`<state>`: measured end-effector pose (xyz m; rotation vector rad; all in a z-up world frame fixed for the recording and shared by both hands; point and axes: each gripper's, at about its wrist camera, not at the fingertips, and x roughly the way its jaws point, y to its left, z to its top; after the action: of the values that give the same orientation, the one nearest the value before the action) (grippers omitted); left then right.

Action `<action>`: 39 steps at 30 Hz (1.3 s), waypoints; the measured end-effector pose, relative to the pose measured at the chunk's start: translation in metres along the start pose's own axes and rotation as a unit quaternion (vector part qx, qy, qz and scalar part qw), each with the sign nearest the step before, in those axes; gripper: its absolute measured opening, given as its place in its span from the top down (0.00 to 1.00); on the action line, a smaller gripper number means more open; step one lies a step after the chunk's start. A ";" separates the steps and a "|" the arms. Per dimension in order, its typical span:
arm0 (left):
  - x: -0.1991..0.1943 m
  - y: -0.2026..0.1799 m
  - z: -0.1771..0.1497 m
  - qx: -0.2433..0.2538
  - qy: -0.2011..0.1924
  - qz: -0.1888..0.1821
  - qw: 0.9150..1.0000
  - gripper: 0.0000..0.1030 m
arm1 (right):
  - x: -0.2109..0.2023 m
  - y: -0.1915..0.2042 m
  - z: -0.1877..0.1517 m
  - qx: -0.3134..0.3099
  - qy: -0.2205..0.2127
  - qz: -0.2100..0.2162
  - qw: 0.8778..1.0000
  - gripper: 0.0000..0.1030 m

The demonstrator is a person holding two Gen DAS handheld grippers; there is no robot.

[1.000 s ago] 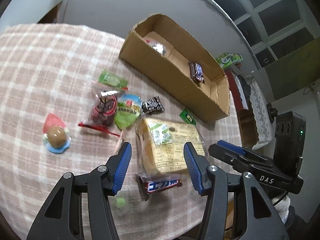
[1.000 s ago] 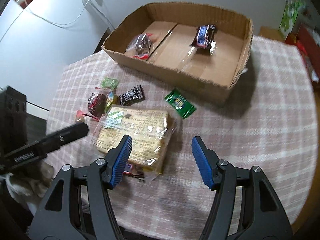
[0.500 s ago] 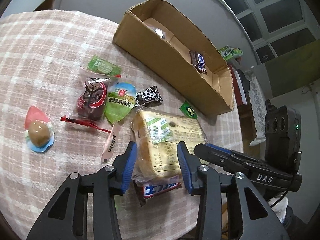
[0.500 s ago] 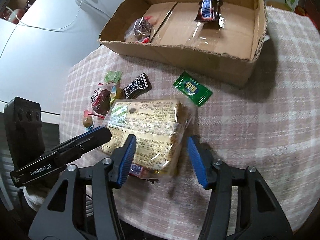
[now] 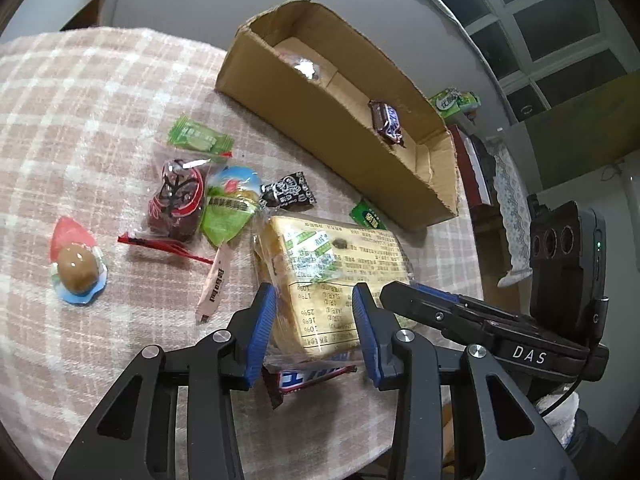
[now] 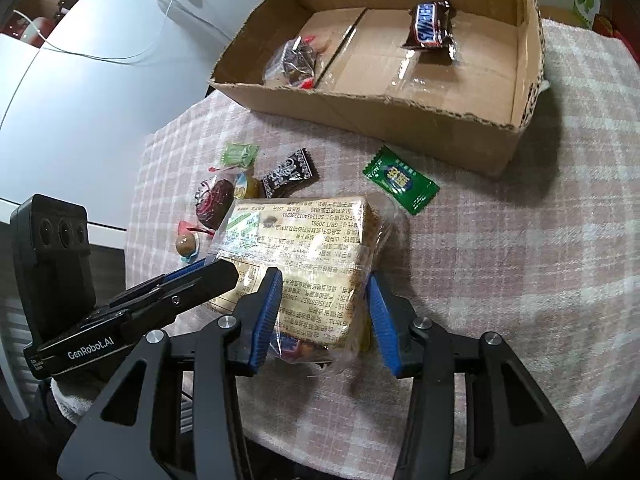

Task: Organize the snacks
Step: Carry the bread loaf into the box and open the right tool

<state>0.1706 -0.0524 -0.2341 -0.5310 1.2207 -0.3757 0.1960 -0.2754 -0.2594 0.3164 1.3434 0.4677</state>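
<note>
- Large clear-wrapped loaf of sliced bread (image 5: 332,276) lies flat on the pink-and-white checked tablecloth (image 5: 80,100), near the table's front edge, label side up.
- Left gripper (image 5: 316,328): blue pads on either side of the loaf's near end, narrowed to about its width; firm contact is likely, but I cannot tell whether it bears load.
- Right gripper (image 6: 322,316): also astride the loaf. Its left pad touches the wrapper; its right pad stands just beside the crumpled film, not clearly touching. Partly closed, grip unconfirmed.
- Two claws on one item probably because the loaf is wide and soft; one pinch would likely fold it.
- A red-and-blue wrapped chocolate bar (image 5: 308,378) is pinned under the loaf's near end and could drag along on a lift.
- Open brown cardboard box (image 6: 400,112) sits at the far side, apart from the loaf; probable destination. It already holds a brown Snickers bar (image 6: 430,26) and a clear packet with a dark cake (image 6: 294,64).
- Small sweets remain loose on the cloth: dark green sachet (image 6: 400,180) between loaf and box, black patterned candy (image 6: 290,172).
</note>
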 end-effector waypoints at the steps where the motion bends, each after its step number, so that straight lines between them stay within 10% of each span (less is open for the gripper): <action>1: -0.001 -0.002 0.001 0.002 -0.002 0.000 1.000 0.64 | -0.003 0.000 0.000 0.000 -0.003 0.001 1.000 0.55; 39: -0.008 -0.062 0.109 0.072 -0.058 -0.021 0.995 0.64 | -0.066 0.007 0.106 -0.039 -0.084 -0.013 0.996 0.55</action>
<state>0.2723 -0.0795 -0.1656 -0.4477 1.0636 -0.4588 0.2884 -0.2975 -0.1778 0.2671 1.1622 0.4596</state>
